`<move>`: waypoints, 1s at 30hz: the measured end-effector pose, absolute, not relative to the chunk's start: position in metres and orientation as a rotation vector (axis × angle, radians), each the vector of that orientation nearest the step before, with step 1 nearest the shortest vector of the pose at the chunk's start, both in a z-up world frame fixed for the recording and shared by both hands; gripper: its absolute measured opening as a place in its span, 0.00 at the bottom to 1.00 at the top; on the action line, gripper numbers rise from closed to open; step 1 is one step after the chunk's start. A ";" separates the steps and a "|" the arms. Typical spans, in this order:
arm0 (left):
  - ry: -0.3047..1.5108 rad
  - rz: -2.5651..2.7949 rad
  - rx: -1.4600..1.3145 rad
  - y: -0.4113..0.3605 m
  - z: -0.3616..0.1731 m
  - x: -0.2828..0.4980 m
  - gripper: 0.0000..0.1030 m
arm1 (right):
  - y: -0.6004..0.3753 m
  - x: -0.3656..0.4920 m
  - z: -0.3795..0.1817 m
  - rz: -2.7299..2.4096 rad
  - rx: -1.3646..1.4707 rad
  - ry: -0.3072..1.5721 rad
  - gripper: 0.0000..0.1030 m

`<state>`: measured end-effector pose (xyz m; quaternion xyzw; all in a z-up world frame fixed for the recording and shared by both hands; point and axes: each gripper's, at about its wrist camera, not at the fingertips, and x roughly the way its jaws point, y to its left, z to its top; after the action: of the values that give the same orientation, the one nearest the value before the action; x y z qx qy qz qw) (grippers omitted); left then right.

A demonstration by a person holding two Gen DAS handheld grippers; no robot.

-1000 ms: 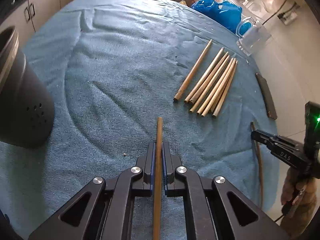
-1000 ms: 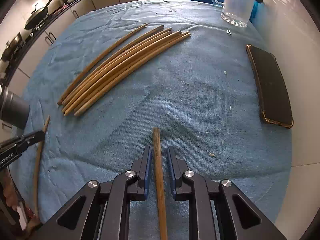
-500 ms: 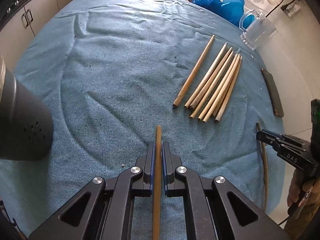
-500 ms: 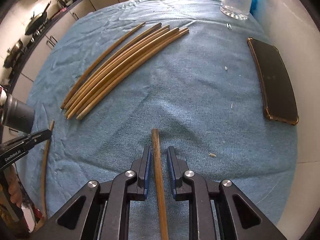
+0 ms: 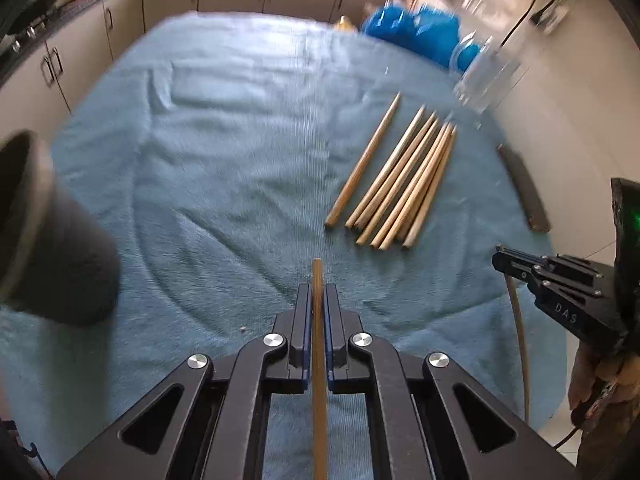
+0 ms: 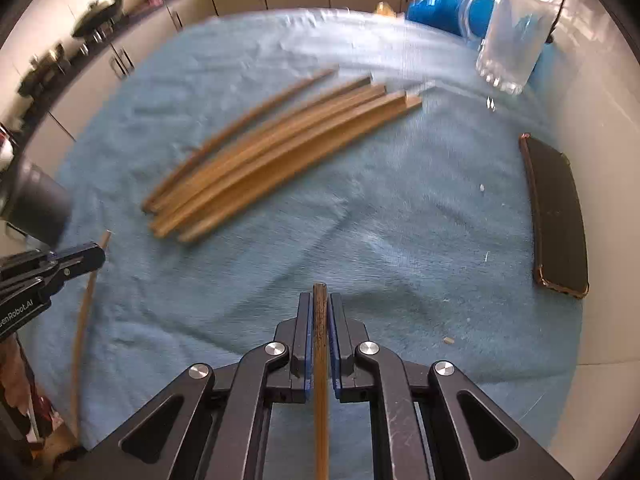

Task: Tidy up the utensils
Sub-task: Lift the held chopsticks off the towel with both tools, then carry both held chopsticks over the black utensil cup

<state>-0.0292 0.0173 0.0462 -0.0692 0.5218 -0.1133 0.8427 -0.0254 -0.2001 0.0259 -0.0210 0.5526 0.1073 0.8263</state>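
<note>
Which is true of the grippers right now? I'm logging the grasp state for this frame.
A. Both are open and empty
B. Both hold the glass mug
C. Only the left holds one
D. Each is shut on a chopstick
D: the left gripper is clamped on one chopstick, and the right gripper, whose jaws have just been closing, pinches another chopstick.

Right gripper (image 6: 319,312) jaws have just been closing onto the chopstick (image 6: 320,360) that sat loose between them (pads now pressing it), and the dark holder (image 5: 48,240) shows its rim at 9 o'clock.
</note>
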 end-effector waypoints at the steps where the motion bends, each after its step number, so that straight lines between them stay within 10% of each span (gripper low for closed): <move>1: 1.068 -0.243 -0.147 0.020 0.055 -0.037 0.05 | -0.198 -0.031 0.031 0.225 -0.040 1.145 0.07; 30: 0.643 -0.182 -0.034 0.042 0.172 -0.160 0.05 | -0.130 -0.160 0.172 0.349 -0.005 0.648 0.07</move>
<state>-0.1596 0.0417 0.1722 -0.0168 0.3157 -0.0891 0.9445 -0.1597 -0.1299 0.1719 -0.0022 0.3165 0.1705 0.9331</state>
